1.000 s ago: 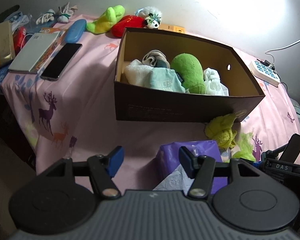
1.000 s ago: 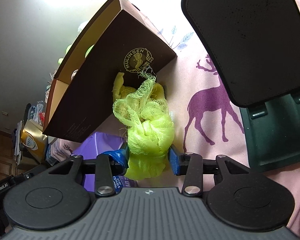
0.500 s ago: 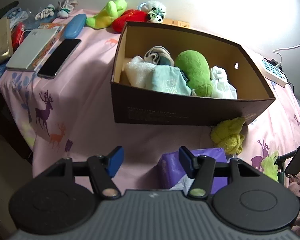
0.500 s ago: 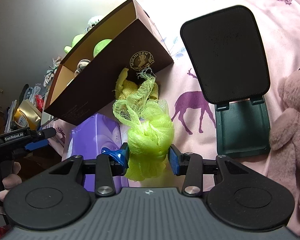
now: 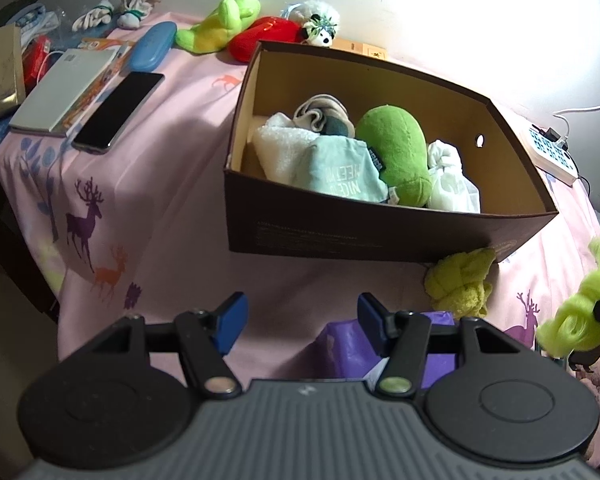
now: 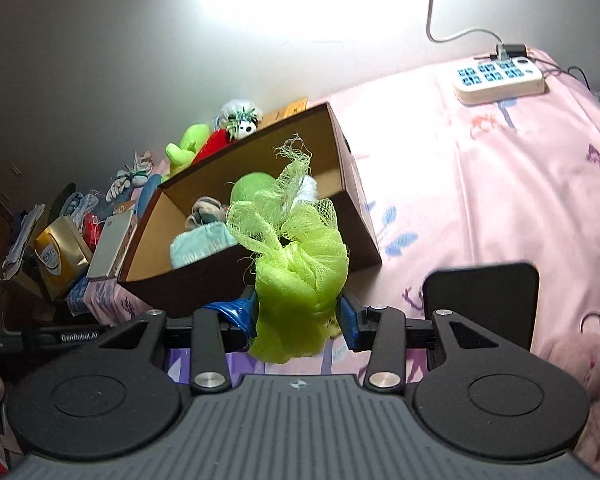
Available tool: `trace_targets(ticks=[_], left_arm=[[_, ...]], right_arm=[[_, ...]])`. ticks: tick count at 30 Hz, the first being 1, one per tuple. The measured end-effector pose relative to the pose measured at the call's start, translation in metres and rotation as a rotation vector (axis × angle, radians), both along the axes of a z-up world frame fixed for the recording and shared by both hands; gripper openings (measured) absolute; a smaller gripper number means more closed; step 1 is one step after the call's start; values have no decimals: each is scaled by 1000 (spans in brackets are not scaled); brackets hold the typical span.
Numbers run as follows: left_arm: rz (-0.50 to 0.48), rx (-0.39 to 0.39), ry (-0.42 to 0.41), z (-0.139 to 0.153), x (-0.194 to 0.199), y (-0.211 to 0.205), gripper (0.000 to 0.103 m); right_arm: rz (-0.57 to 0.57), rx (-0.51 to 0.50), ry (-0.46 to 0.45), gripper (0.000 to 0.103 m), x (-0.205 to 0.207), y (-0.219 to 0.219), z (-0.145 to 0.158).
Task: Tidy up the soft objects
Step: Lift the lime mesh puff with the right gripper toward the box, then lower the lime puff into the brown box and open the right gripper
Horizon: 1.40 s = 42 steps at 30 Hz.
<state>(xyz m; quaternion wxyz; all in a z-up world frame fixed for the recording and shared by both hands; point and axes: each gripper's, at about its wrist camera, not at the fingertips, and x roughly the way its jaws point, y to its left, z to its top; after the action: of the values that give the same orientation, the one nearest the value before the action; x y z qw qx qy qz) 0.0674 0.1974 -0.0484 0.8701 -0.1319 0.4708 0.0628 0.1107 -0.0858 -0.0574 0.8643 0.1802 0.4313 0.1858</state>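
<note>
Between the blue pads of the right hand-held gripper (image 6: 298, 316) sits a lime-green mesh puff (image 6: 296, 280), pinched at its bunched middle and held clear of the pink deer-print cloth (image 6: 480, 184), with its loose netting fanning up in front of the brown cardboard box (image 6: 356, 216). From the left wrist view the same puff shows at the far right edge, off the cloth. That box stands open on the cloth and already holds a green plush toy (image 5: 396, 148), a pale blue folded cloth with lettering (image 5: 340, 172), a white towel (image 5: 280, 148), a grey rolled sock (image 5: 324, 116) and a knotted white cloth (image 5: 448, 176). A yellow-green knotted towel (image 5: 460, 284) lies on the cloth touching the box's near right corner, and a purple tissue pack (image 5: 348, 348) lies just in front of it, partly hidden by the left hand-held gripper (image 5: 298, 316), whose jaws stand apart with nothing between them. Behind the box sit a lime plush (image 5: 220, 24), a red plush (image 5: 268, 38) and a small white fluffy toy (image 5: 316, 24). A black phone (image 5: 118, 110) lies to the box's left, and a white power strip (image 6: 500, 76) lies beyond its right side.
</note>
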Motion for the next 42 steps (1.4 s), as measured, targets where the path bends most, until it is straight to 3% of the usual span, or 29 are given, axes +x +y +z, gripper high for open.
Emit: trace_targets(ticks=[5,10,18,30,34,42], left_arm=[[25,-2,7,-2,-1,9,59],[37,4,15,-4,-4,15,59],[70,11,29,-9,-10,24,60],[153,7,52,-16,-23,43,60],[161,6,53,-16,-24,42,60],[138,14,51,-13,-24,32,60]], right_arm=[[29,-51,-117,26,29,12,23],[59,-122,-177,26,58,24,30],[117,-307,-193,26,102,58,6],[174,-501,-120,27,128,90,-29],[187,-511,-105,28,132,92,-32],[162,-420,-97,28,121,80,-19]])
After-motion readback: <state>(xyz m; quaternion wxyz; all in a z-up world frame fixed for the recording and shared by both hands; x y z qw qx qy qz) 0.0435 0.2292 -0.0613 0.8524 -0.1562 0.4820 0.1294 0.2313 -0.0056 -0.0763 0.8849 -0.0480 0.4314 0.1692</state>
